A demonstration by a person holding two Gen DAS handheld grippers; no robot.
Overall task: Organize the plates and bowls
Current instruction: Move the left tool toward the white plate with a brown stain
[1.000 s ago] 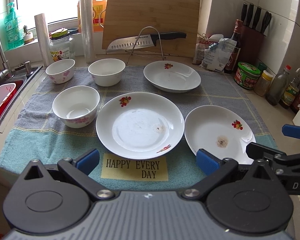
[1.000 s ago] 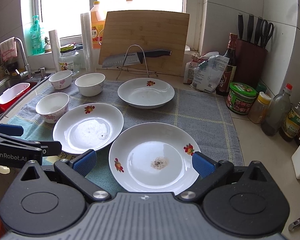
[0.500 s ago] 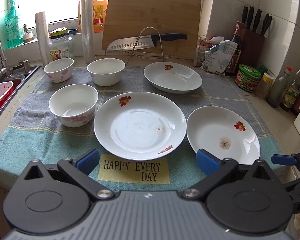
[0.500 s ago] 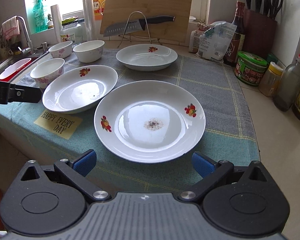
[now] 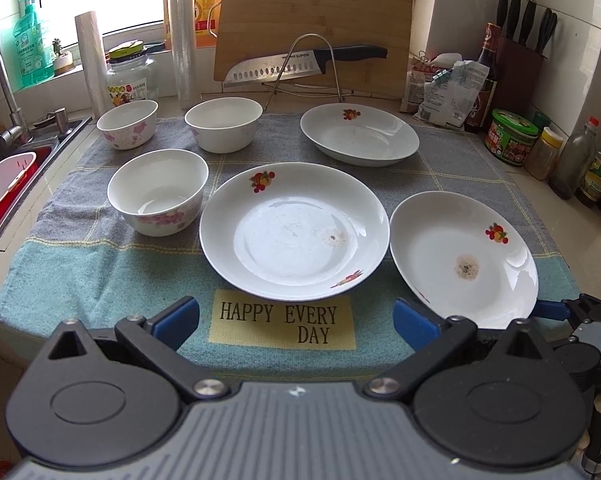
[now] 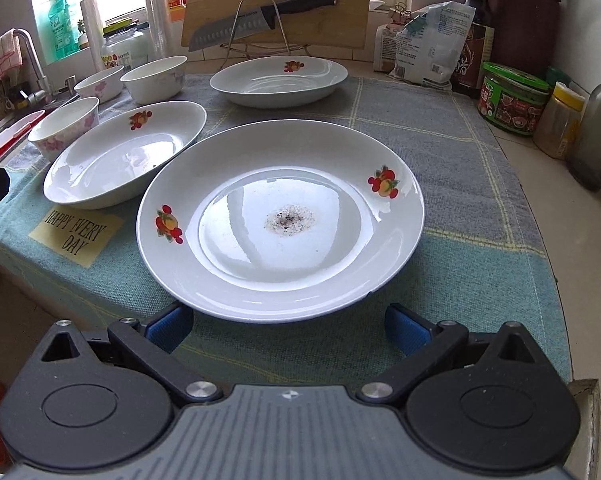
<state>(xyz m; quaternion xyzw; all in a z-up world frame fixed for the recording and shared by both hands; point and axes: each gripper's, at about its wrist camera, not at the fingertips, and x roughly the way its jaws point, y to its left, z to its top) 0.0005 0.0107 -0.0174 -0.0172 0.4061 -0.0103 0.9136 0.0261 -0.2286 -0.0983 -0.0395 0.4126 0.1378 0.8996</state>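
Three white flowered plates and three white bowls sit on a blue-grey towel (image 5: 80,272). The near right plate (image 6: 280,216) (image 5: 464,256) has a brown speck patch in its middle. My right gripper (image 6: 288,328) is open, low at the counter's front, with its blue fingertips on either side of this plate's near rim. From the left wrist, that right gripper (image 5: 560,312) shows just beyond the same plate. The middle plate (image 5: 294,232) lies ahead of my open, empty left gripper (image 5: 296,320). The far plate (image 5: 358,134) sits behind. Bowls (image 5: 158,192) (image 5: 127,124) (image 5: 223,124) stand at left.
A sink (image 5: 4,184) with a red-and-white basin lies at far left. A knife on a wire rack (image 5: 300,64) and a cutting board (image 5: 312,20) stand at the back. Jars, bottles (image 5: 512,142) and a knife block (image 5: 520,60) line the right wall.
My right gripper has dropped low and closed in on the near right plate's front rim. The left gripper has barely shifted. No dish has moved.
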